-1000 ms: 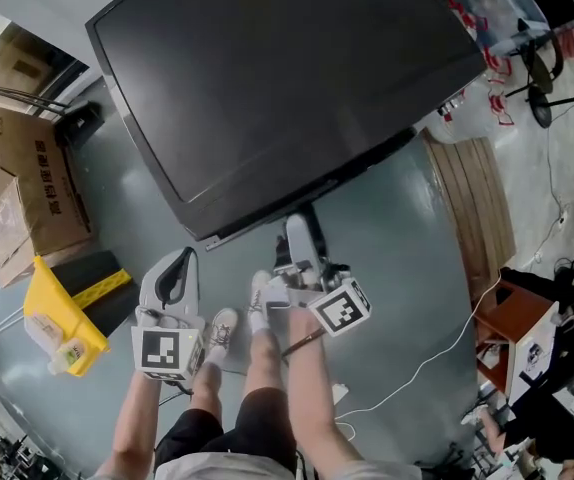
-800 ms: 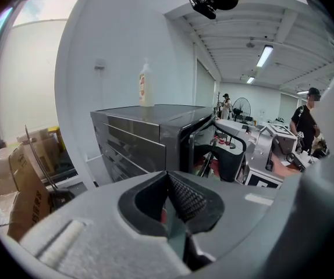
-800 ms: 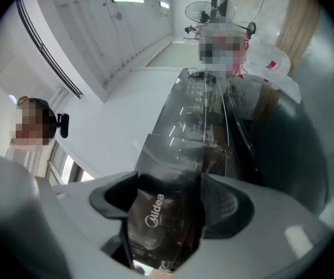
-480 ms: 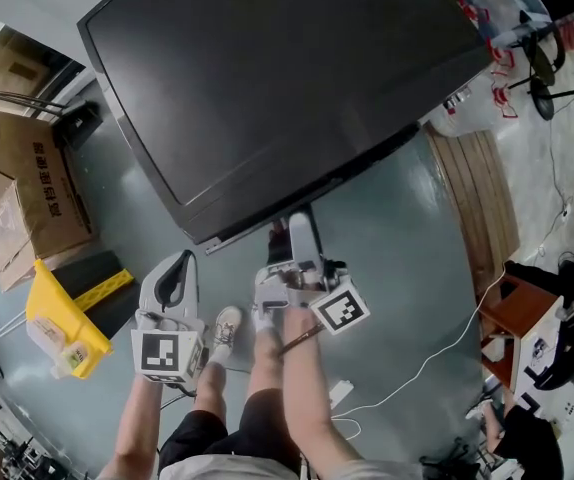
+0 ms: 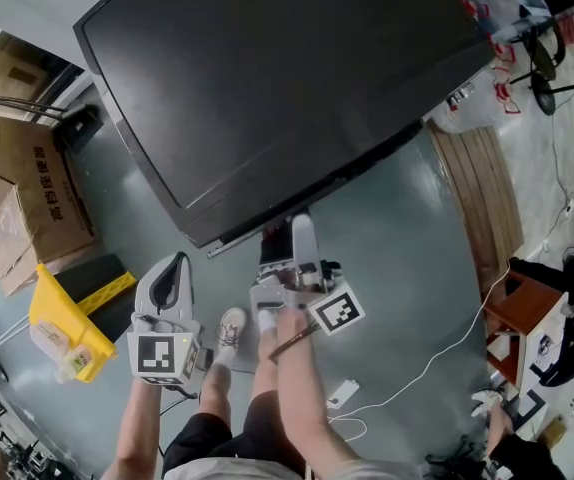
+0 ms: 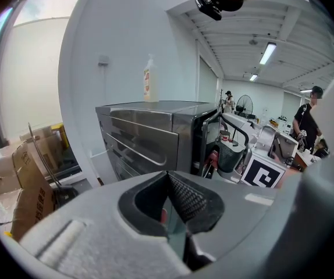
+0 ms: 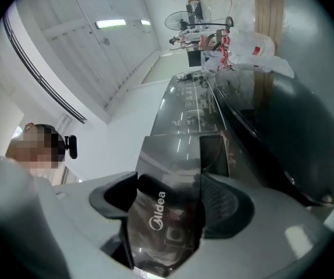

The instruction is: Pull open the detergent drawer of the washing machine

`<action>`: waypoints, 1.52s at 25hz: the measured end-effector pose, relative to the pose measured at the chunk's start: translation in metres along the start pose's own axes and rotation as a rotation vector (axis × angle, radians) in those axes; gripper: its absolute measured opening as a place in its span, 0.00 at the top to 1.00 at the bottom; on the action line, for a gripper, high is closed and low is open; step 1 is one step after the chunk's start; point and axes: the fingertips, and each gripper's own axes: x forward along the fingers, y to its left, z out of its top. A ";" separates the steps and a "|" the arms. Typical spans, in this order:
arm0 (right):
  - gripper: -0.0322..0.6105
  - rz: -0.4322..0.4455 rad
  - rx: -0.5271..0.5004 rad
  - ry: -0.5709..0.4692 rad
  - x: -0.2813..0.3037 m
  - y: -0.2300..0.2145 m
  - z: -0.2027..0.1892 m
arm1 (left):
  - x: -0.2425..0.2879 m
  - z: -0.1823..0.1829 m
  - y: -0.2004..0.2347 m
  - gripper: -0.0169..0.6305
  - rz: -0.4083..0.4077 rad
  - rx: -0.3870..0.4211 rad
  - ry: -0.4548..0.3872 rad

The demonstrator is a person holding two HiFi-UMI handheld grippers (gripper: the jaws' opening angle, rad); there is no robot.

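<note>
The dark washing machine fills the upper half of the head view. My right gripper is at its front edge. In the right gripper view the glossy dark drawer front with a white logo lies between the jaws of the right gripper. The jaws stand wide and the pads flank the panel without clearly pressing on it. The drawer front sits nearer than the control panel, with a dark opening behind it. My left gripper hangs lower left, away from the machine, and its jaws meet at the tip with nothing between them.
Cardboard boxes and a yellow floor sign are at the left. A wooden pallet and a white cable lie on the floor at the right. The person's shoe is just before the machine. A bottle stands on the machine.
The right gripper has rolled a little at the machine's front edge and stayed there. The left gripper has hardly moved. The head view has shifted slightly.
</note>
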 end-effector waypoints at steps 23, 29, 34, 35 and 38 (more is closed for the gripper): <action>0.43 0.050 0.079 -0.042 -0.020 0.003 0.008 | -0.020 -0.005 0.000 0.96 -0.002 0.020 -0.013; 0.43 0.057 0.073 -0.045 -0.053 0.010 0.019 | -0.026 -0.004 -0.018 0.96 -0.036 0.032 -0.016; 0.43 0.056 0.067 -0.056 -0.079 0.014 0.030 | -0.026 -0.004 -0.040 0.96 -0.092 0.059 -0.034; 0.43 0.056 0.066 -0.058 -0.084 0.015 0.032 | -0.026 -0.004 -0.044 0.96 -0.101 0.065 -0.040; 0.43 0.058 0.063 -0.055 -0.097 0.021 0.038 | -0.028 0.001 -0.058 0.96 -0.123 0.074 -0.056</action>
